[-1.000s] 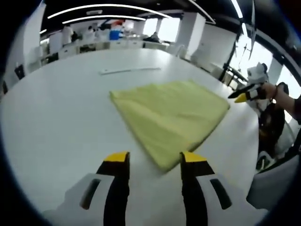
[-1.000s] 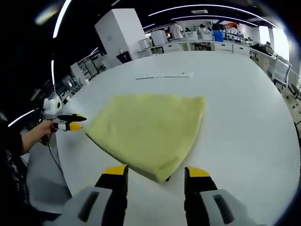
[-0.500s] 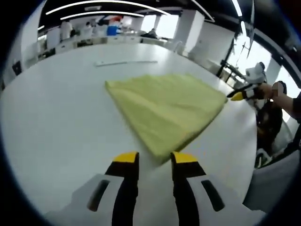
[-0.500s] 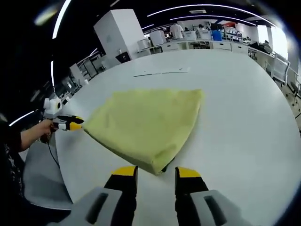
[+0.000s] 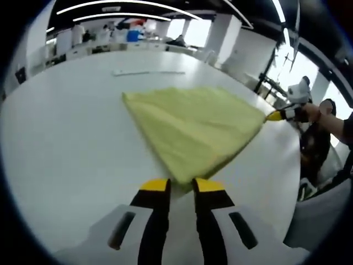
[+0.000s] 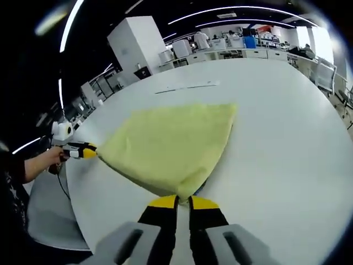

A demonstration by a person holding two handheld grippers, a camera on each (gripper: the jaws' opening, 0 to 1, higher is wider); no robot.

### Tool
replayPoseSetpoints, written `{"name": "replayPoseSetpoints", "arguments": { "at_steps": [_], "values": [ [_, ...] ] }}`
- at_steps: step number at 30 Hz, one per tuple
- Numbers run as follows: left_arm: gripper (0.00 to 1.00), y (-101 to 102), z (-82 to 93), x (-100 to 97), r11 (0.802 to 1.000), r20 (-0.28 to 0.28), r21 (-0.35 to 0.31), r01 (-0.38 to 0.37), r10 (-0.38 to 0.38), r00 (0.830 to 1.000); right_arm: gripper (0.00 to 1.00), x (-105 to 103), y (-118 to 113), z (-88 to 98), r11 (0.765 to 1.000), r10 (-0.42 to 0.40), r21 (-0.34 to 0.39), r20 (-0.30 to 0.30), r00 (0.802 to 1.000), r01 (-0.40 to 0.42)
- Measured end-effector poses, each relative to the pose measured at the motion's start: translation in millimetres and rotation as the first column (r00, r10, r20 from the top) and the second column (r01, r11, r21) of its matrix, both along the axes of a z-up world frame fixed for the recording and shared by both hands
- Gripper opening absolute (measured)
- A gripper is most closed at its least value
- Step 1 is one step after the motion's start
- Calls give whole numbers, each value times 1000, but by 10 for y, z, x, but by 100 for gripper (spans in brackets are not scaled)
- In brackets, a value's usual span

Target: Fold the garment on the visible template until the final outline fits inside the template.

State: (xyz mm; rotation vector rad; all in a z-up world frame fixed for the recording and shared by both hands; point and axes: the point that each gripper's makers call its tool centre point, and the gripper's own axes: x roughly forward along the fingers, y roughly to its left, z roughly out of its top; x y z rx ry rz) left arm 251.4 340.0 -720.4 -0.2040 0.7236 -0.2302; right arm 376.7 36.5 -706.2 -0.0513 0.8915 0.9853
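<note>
Both jaws nipping yellow garment (image 5: 190, 127) corners

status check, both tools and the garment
Left tool shut on near corner of yellow garment. Right tool shut on opposite corner. Garment flat on white table.

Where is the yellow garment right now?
The yellow garment lies flat on the white table, one corner at the left gripper, another at the right gripper.

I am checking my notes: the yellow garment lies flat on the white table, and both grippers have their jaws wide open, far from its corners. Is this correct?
Not quite. The yellow garment does lie on the white table, but the jaws are nearly closed at its corners: the left gripper in the left gripper view, the right gripper in the right gripper view.
</note>
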Motion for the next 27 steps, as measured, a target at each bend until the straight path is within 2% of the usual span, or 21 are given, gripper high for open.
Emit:
{"name": "replayPoseSetpoints", "arguments": {
  "at_steps": [7, 13, 21, 27],
  "values": [
    [7, -25, -15, 2, 1000, 2, -28, -8, 8, 1000, 0, 5, 0, 5, 1000, 2, 8, -2, 1000, -2],
    [1, -45, 0, -7, 1000, 1, -23, 6, -6, 1000, 0, 36, -43, 17, 1000, 18, -7, 23, 1000, -18],
    [0, -17, 8, -5, 1000, 2, -21, 9, -9, 1000, 0, 123, -183, 48, 1000, 8, -30, 47, 999, -6],
    [0, -13, 25, -15, 1000, 6, -20, 17, -16, 1000, 0, 99, -175, 50, 998, 44, -51, 58, 997, -41]
  ]
}}
